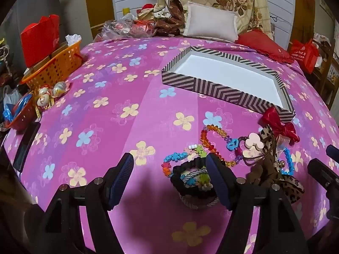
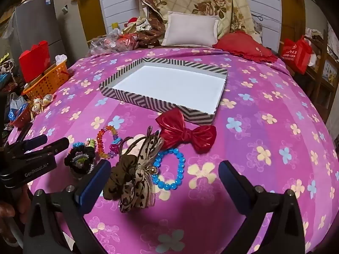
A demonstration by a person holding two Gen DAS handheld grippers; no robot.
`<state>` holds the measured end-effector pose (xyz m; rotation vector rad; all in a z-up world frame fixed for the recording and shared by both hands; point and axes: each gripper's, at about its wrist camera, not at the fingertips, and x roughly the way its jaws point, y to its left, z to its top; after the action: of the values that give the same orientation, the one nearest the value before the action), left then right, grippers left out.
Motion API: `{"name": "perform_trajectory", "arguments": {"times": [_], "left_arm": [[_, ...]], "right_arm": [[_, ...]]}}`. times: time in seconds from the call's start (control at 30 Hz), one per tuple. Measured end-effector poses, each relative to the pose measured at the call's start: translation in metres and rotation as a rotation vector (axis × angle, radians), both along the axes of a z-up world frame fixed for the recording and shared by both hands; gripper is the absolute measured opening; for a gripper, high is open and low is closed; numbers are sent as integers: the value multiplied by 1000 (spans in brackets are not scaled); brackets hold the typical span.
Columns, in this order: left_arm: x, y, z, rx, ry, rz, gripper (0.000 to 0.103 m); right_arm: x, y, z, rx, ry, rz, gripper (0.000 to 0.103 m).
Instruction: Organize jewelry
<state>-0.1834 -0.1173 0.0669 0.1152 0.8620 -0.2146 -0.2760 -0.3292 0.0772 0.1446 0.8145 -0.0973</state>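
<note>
A striped box [image 1: 214, 89] with a white empty inside lies on the pink flowered bedspread; it also shows in the right wrist view [image 2: 148, 103]. A pile of jewelry and hair ties lies in front of it: a red bow [image 2: 186, 133], a blue bead bracelet [image 2: 180, 169], a leopard bow [image 2: 135, 190], an orange bead bracelet [image 1: 208, 142], black scrunchies [image 1: 190, 177]. My left gripper [image 1: 170, 169] is open, its right finger beside the scrunchies. My right gripper [image 2: 164, 172] is open around the leopard bow and blue bracelet, above them.
An orange basket [image 1: 55, 67] and a red bag [image 1: 40, 38] stand at the bed's left edge, with wrapped eggs [image 1: 50, 95] nearby. Pillows [image 1: 211, 23] and folded quilts lie at the head. A red bag [image 2: 296, 53] stands at right.
</note>
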Motion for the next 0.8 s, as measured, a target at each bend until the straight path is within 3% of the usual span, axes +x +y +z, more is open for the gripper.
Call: {"name": "perform_trajectory", "arguments": {"times": [0.8], "left_arm": [[-3, 5, -5, -3, 8, 15, 51]], "right_arm": [[1, 1, -5, -29, 35, -1, 103]]}}
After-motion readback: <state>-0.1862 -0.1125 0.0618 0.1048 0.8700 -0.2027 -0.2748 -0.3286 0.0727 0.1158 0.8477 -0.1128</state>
